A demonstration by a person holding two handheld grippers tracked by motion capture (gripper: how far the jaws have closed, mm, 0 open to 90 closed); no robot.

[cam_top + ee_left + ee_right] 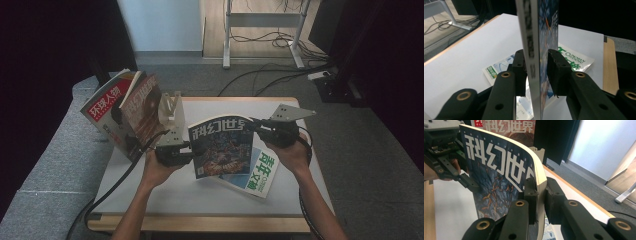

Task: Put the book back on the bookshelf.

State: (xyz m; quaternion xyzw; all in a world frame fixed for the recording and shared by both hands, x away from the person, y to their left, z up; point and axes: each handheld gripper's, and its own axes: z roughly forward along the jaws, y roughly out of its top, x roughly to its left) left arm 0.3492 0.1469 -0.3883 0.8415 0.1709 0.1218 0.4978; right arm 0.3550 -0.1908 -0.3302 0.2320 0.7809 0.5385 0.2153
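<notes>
The science-fiction magazine (221, 145) is held upright above the desk (210, 192), caught between the two tools: the right hand-held gripper (254, 124) is clamped on the magazine's upper corner, pads pressed to either face of the spine (539, 187), while the left hand-held gripper (191, 146) straddles the opposite edge. In the left gripper view one pad touches the spine side, but a clear gap shows between the other pad (556, 70) and the cover, so this grip is loose, not pinching; with no earlier picture to compare, only that slack can be stated. Directly below the left jaws lies a green-titled magazine (261, 172) flat on the desk, partly under the lifted one. Beyond the left hand-held gripper, away from the person, a clear stand (171, 111) holds two more magazines (127, 107) leaning to one side. The main risk is that the whole weight now hangs from the right hand-held gripper at a single corner: the cover already bows in the right gripper view, and the pages could fan open, the magazine could pivot about the pinch and swing down onto the green-titled one, or the corner could crease or tear. If the magazine is meant for the stand, carrying it one-sided might also knock the leaning pair and tip them off the desk edge.
</notes>
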